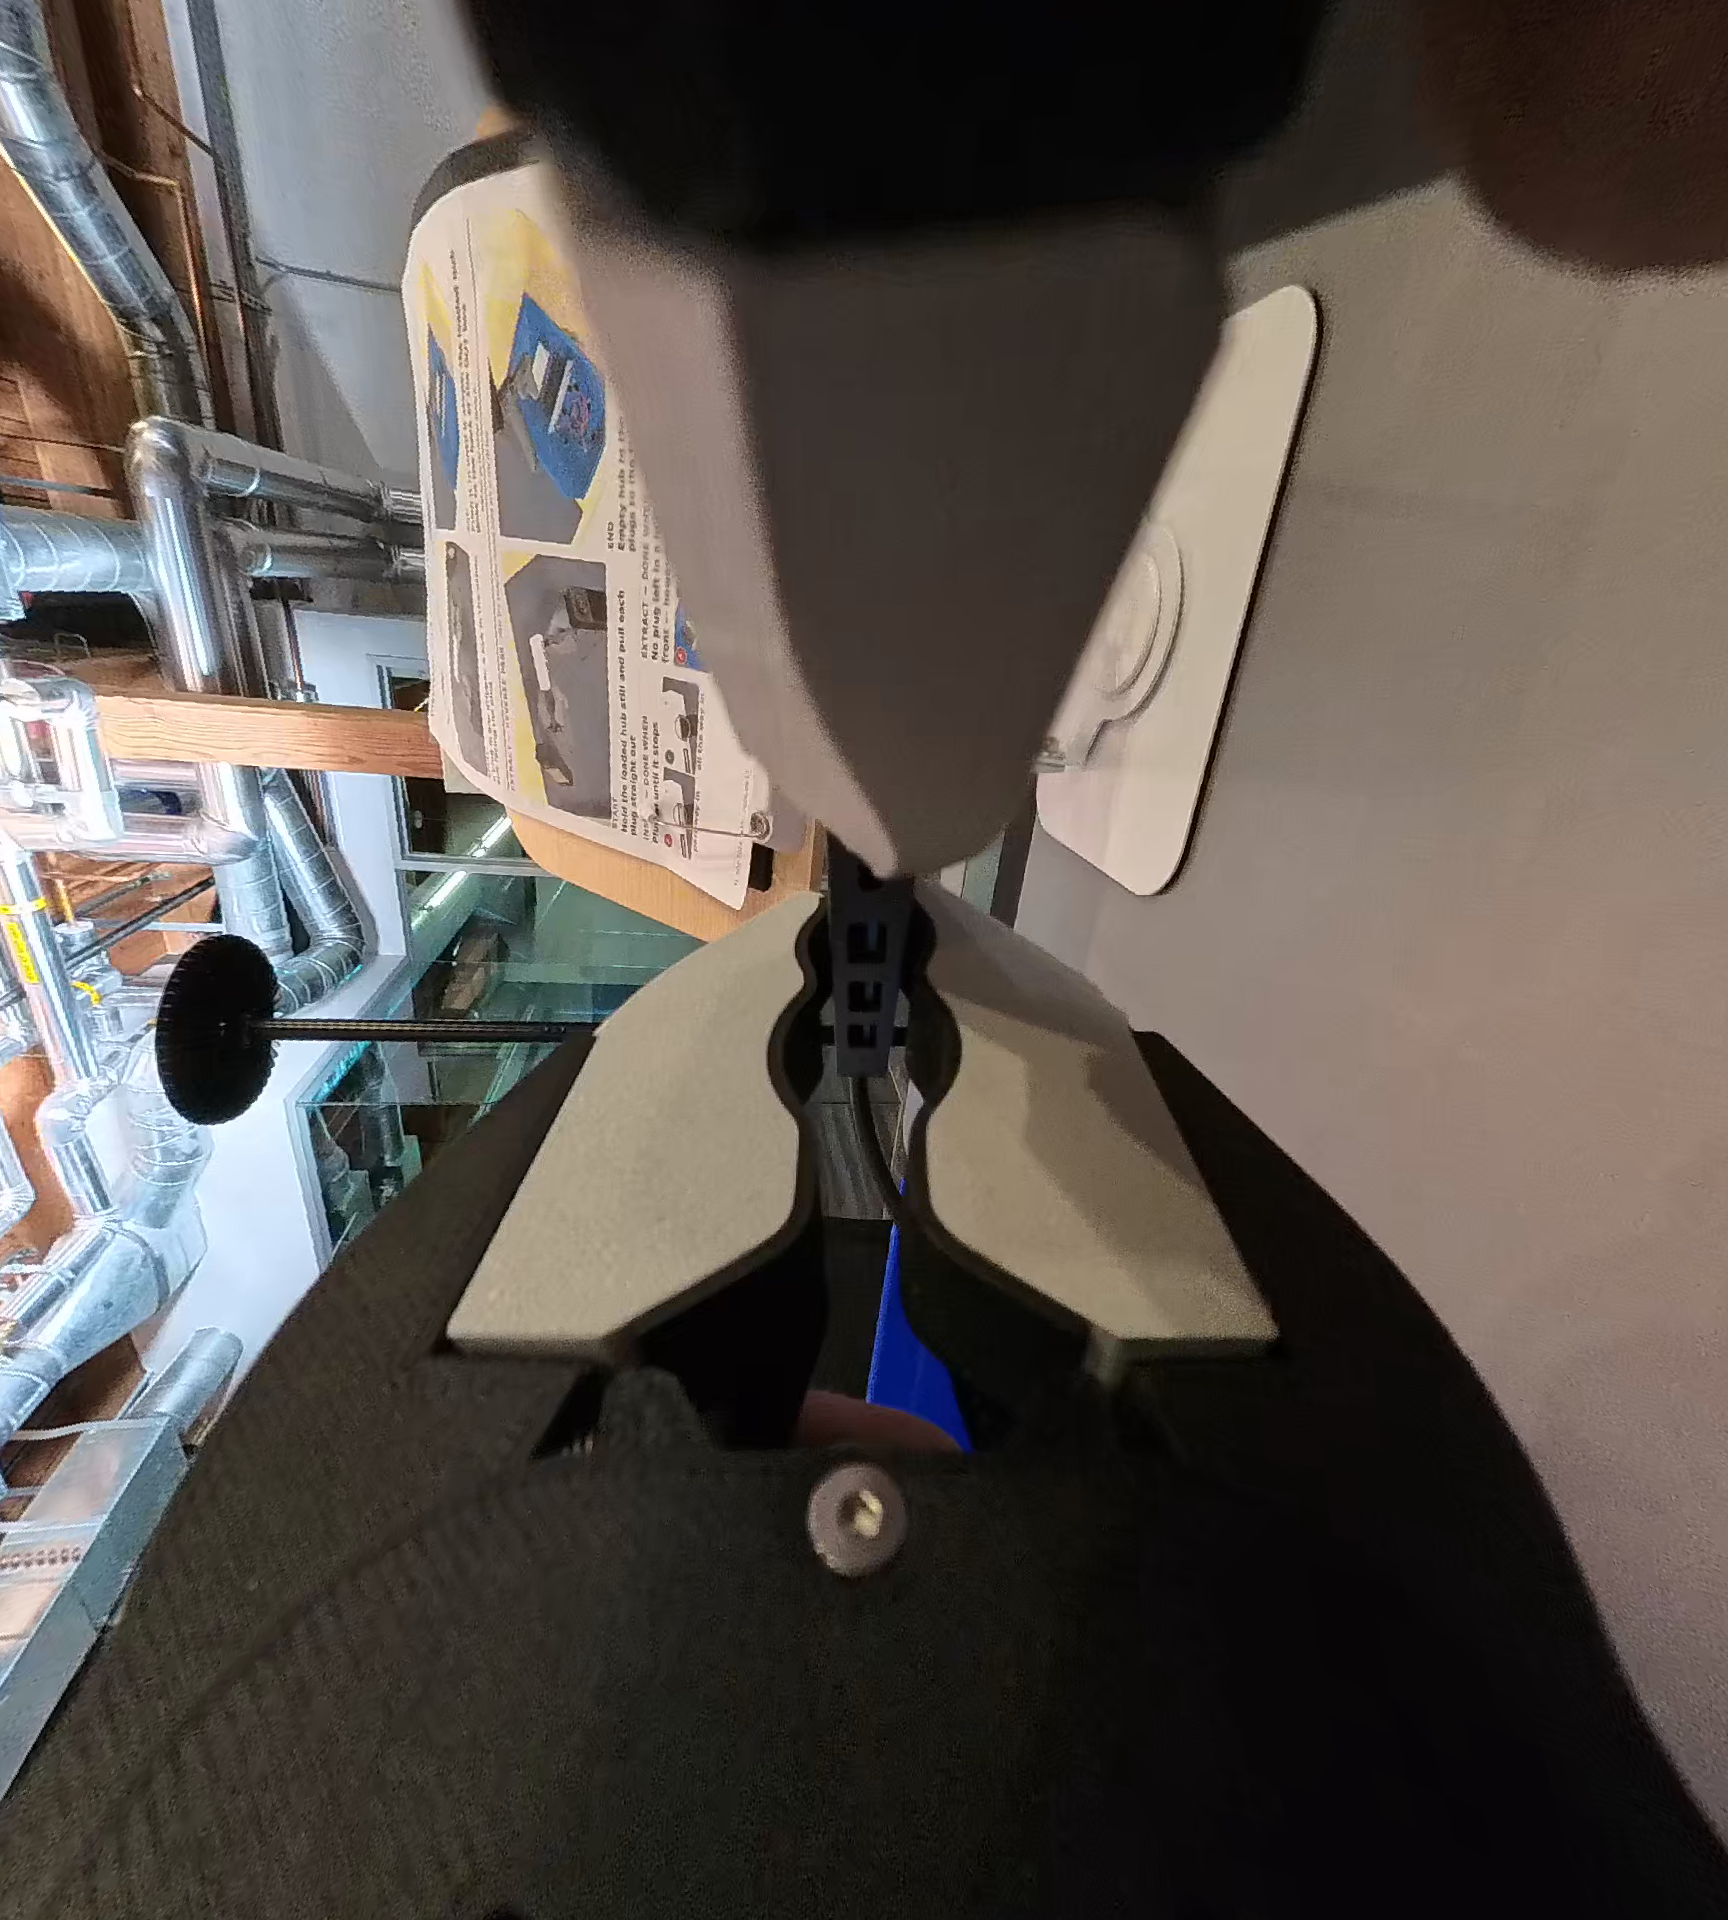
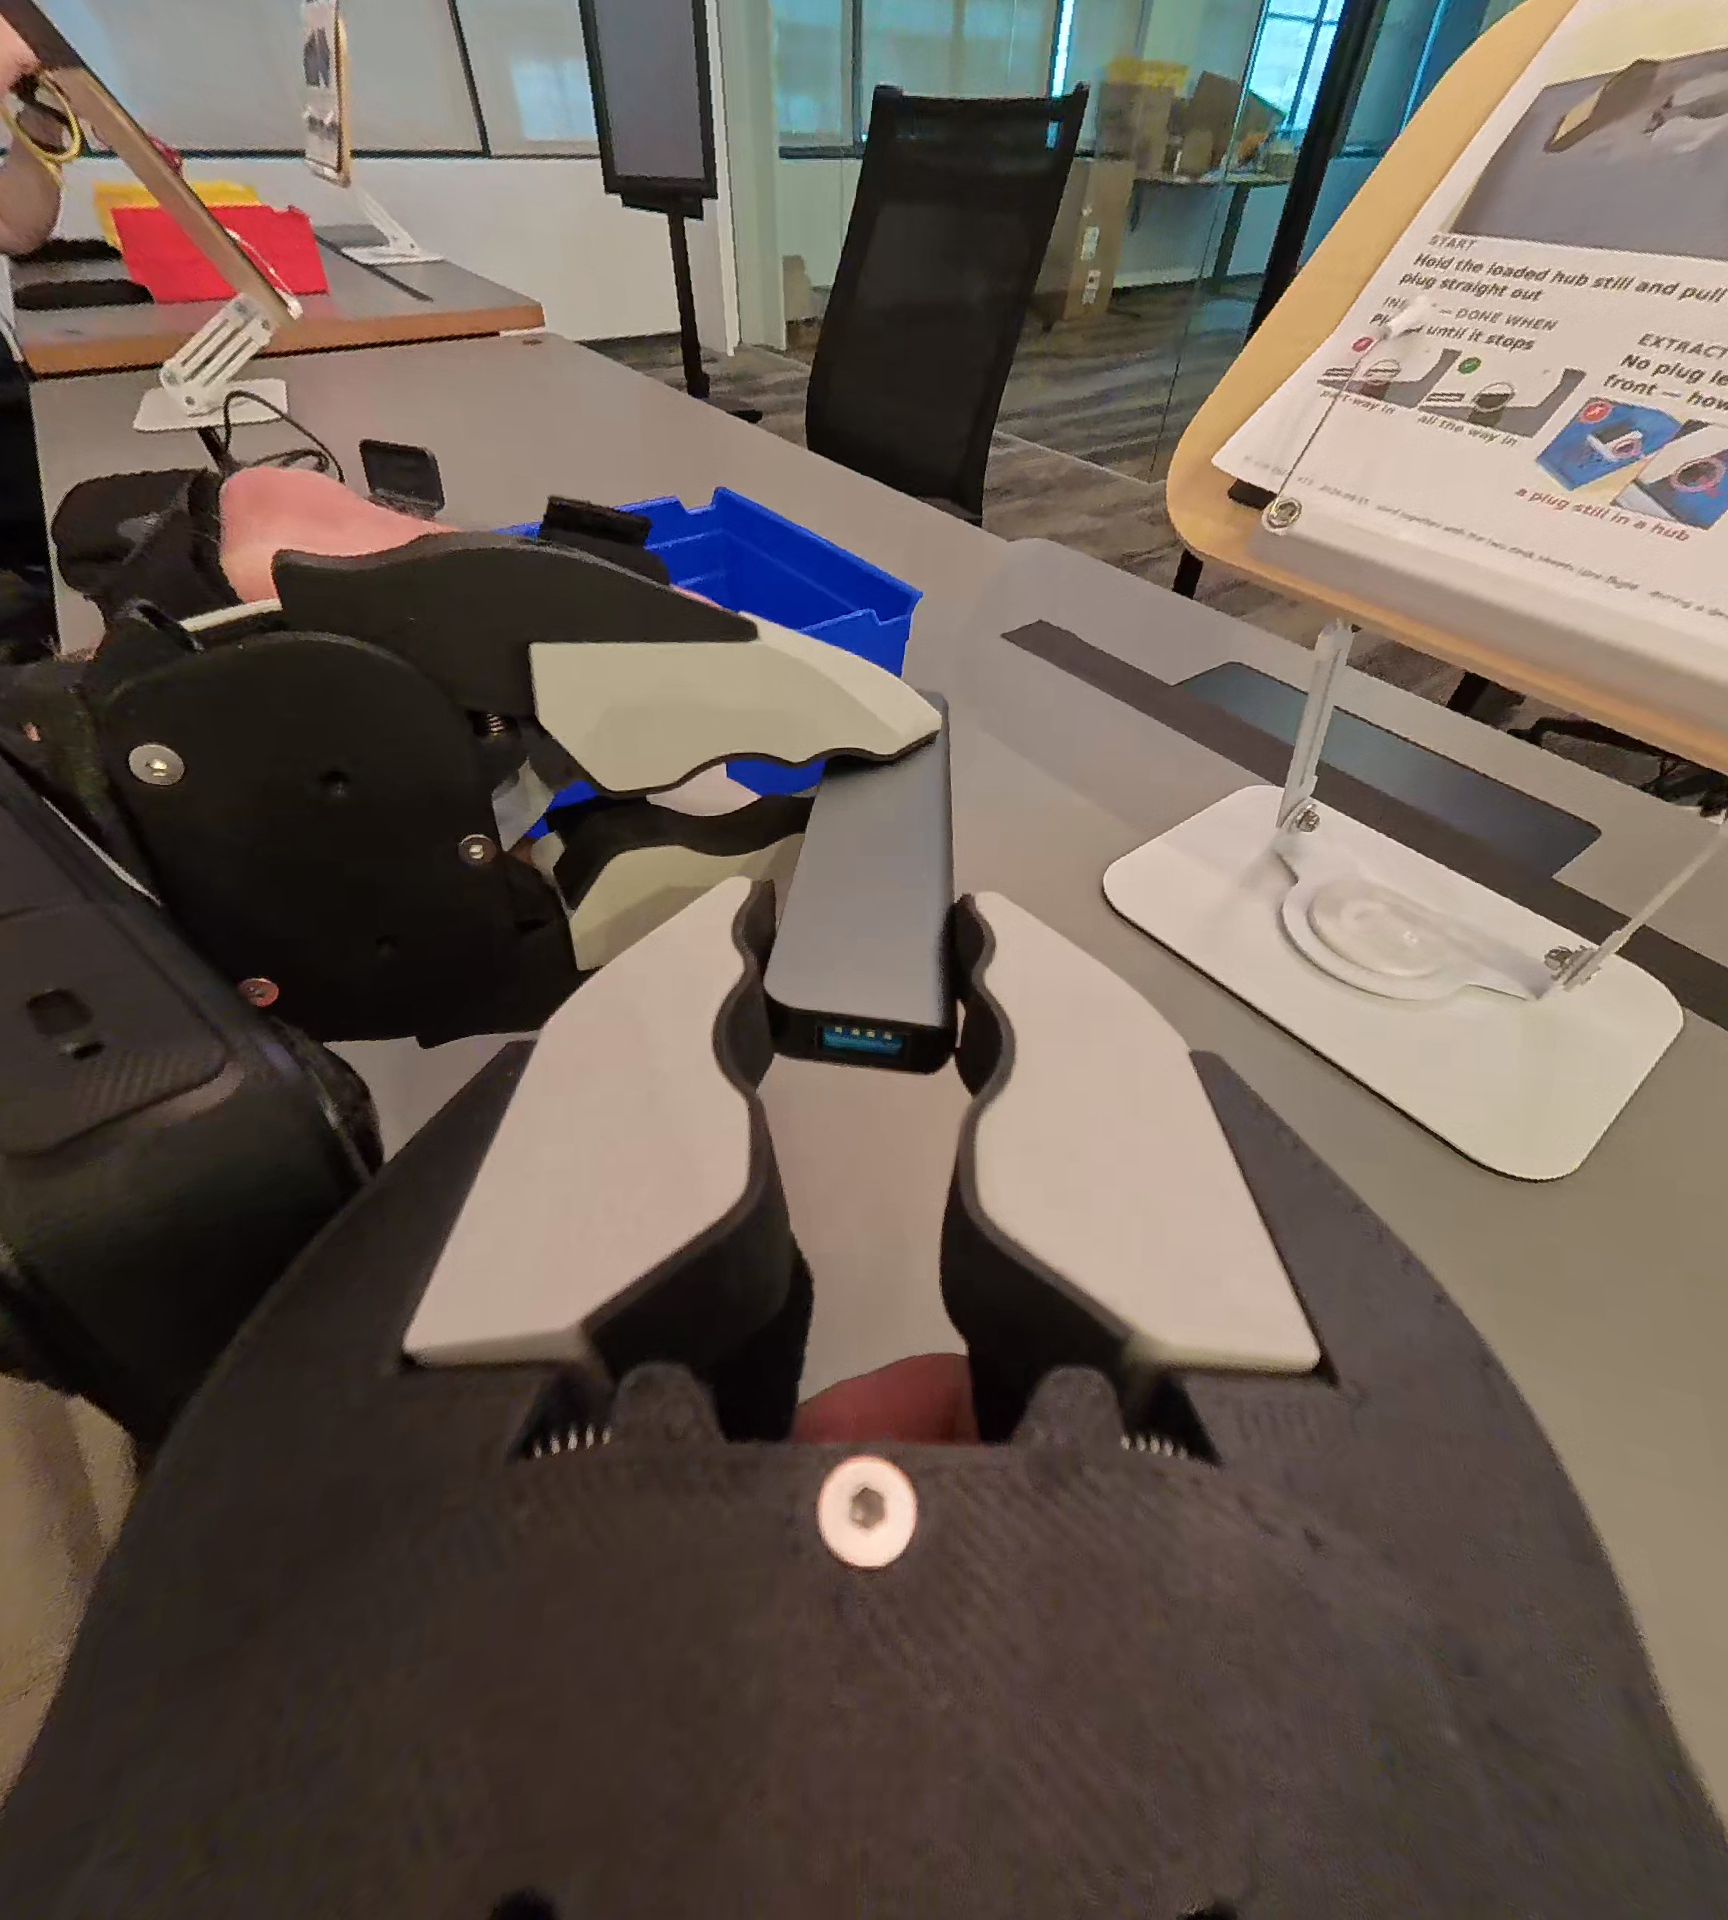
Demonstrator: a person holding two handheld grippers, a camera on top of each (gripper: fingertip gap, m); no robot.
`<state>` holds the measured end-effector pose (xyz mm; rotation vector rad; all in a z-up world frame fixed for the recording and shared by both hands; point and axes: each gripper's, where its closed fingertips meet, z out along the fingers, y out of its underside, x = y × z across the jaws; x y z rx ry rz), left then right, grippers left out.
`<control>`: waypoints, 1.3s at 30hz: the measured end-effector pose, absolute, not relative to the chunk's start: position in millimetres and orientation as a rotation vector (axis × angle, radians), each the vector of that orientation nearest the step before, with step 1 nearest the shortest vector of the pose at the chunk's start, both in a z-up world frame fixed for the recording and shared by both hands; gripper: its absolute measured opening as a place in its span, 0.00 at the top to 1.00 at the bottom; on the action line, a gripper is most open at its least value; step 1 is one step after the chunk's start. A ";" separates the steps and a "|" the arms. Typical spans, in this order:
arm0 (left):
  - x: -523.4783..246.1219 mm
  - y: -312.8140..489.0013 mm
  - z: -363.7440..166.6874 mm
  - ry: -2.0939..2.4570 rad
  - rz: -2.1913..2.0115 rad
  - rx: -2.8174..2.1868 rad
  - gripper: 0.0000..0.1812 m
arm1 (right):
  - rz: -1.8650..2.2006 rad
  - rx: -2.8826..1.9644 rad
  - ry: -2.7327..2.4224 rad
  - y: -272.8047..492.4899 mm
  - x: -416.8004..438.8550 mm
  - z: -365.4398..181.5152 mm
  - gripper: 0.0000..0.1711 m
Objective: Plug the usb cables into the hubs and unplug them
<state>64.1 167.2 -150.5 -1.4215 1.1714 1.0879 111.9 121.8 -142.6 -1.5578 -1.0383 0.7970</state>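
My right gripper (image 2: 860, 920) is shut on a dark grey USB hub (image 2: 881, 831) and holds it above the table, with a blue port on its near end facing me. My left gripper (image 1: 865, 971) is shut on a dark USB plug (image 1: 868, 987) whose black cable (image 1: 875, 1143) trails back between the fingers. In the right wrist view the left gripper (image 2: 844, 790) sits at the hub's far left side. A blurred grey finger (image 1: 891, 520) of the right gripper hides the plug's tip and the hub. Whether the plug is seated in the hub is hidden.
A blue bin (image 2: 798, 582) stands on the grey table (image 2: 1670, 1299) behind the left gripper. A white stand base (image 2: 1390, 997) carries a tilted instruction board (image 2: 1566, 364) at the right. A black chair (image 2: 933, 291) and another person's desk with a red bin (image 2: 216, 249) are farther back.
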 end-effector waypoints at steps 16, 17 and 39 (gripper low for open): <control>46.0 142.4 -101.1 1.196 0.805 -1.525 0.74 | 0.757 -1.512 -0.886 153.1 144.5 -126.0 0.82; 29.4 139.1 -92.9 1.187 0.783 -1.570 0.76 | 0.754 -1.515 -0.878 155.6 146.9 -126.3 0.82; -206.7 79.0 -291.4 1.571 0.707 -2.184 0.79 | 0.755 -1.563 -0.829 176.0 161.2 -140.1 0.82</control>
